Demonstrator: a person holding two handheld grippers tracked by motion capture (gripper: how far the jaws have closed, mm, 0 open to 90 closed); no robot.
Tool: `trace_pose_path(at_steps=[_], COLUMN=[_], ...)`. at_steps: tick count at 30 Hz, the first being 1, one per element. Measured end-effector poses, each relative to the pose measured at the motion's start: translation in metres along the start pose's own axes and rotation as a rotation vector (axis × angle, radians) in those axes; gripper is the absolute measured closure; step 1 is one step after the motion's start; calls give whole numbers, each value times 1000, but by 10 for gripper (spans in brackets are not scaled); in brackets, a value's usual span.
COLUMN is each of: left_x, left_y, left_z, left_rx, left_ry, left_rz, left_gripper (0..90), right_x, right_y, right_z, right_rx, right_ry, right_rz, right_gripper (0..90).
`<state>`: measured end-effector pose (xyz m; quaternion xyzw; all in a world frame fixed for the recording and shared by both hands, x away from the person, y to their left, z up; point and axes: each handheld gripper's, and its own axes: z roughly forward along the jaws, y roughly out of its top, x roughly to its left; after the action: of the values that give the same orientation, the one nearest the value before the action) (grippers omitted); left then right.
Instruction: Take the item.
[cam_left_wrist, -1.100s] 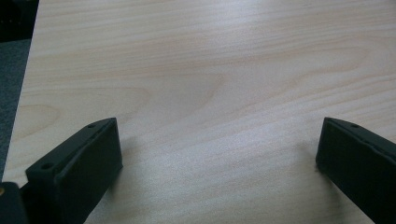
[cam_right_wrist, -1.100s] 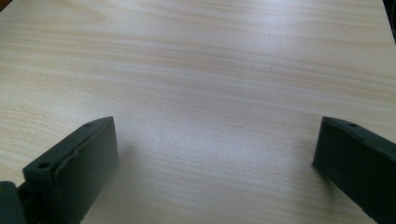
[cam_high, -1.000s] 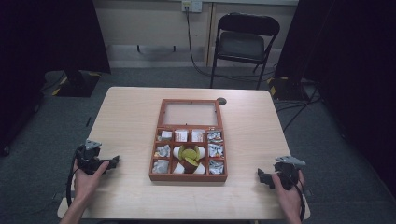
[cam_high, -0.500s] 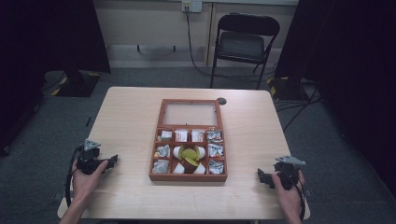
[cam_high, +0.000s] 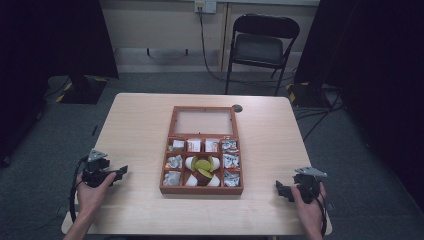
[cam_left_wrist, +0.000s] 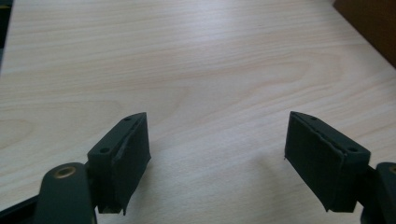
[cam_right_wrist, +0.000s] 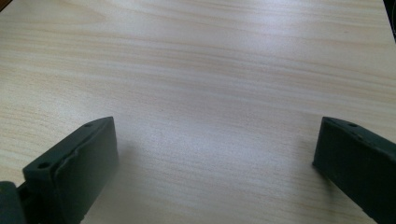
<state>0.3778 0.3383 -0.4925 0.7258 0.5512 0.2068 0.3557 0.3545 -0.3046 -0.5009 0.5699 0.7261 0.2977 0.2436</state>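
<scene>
left gripper (cam_high: 121, 172): sits near the desk's (cam_high: 140, 130) front-left corner, held in the person's left hand (cam_high: 92, 192). Jaws point toward the desk's middle. They have just been closing, and now stand partway apart with nothing between them; the left gripper view has bare wood grain between the two black pads (cam_left_wrist: 126, 154).
right gripper (cam_high: 280, 189): near the front-right corner, in the person's right hand (cam_high: 307, 210). Jaws point left toward the box. Jaws wide apart, holding nothing; the right gripper view has plain desk (cam_right_wrist: 210, 93) between them.
wooden box (cam_high: 202, 189): at the desk's centre, roughly midway between the two grippers and well apart from both. Lid (cam_high: 203, 122) swung open and lying flat toward the far edge, clear pane in a brown frame.
box contents: grid of compartments. Outer cells hold small wrapped packets (cam_high: 174, 162), white and silvery; labels too small to read. Middle cells hold white pieces and yellow-green pieces (cam_high: 202, 164); cannot tell what they are.
box corner: a brown corner (cam_left_wrist: 369, 23) sits at the top right of the left gripper view, far from the jaws.
desk extras: small dark round spot (cam_high: 237, 108) near the far edge, just beside the lid's right corner.
behind desk: black folding chair (cam_high: 260, 47) on grey floor, cable (cam_high: 207, 55) running down from a wall socket.
</scene>
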Motion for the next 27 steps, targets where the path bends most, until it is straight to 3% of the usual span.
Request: trace_pose_path(at_steps=[6, 16, 20, 27], left_x=[-4, -17, -21, -34], left_y=[2, 8, 10, 15], left_z=[-2, -8, -11, -16], left_rx=[5, -29, -53, -72], left_ry=[-19, -67, -110, -136], left_rz=[17, 65, 55, 99], left_gripper=[240, 276, 279, 282], right_x=[0, 0, 0, 0], right_y=[0, 0, 0, 0], right_z=[0, 0, 0, 0], right_rx=[0, 0, 0, 0], right_ry=[0, 0, 0, 0], right_rz=[0, 0, 0, 0], right_gripper=[0, 0, 0, 0])
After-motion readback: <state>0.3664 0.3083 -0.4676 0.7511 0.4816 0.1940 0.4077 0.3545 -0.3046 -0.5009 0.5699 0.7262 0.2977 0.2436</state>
